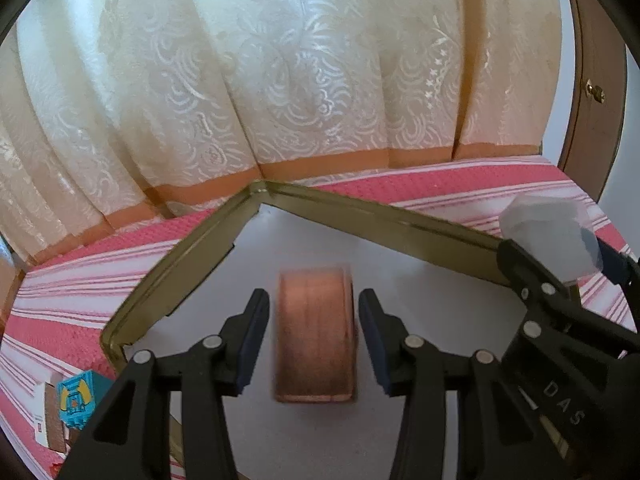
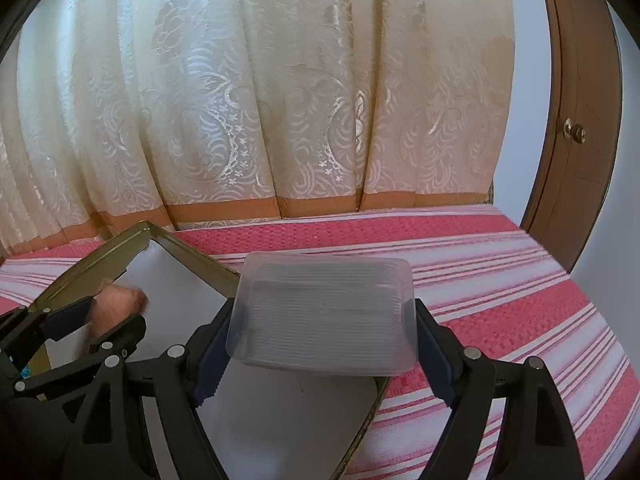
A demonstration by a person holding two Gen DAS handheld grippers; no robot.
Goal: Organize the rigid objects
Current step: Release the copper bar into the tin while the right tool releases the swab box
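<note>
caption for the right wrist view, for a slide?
Right gripper holds a clear plastic container over the tray edge on a striped cloth.

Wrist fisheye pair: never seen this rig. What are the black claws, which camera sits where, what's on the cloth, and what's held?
There is no robot. A person carries a two-finger gripper in each hand, and each has a fisheye camera looking forward along its jaws. The left wrist view shows the left gripper. The right wrist view shows the right gripper.

On the pink-and-white striped cloth lies a gold-rimmed shallow tray with a white floor. The left jaws stand open around a blurred copper-brown roll over the tray, with a gap on each side. The right jaws are clamped on a clear rectangular plastic box. A small blue toy box lies beside the tray.
</note>
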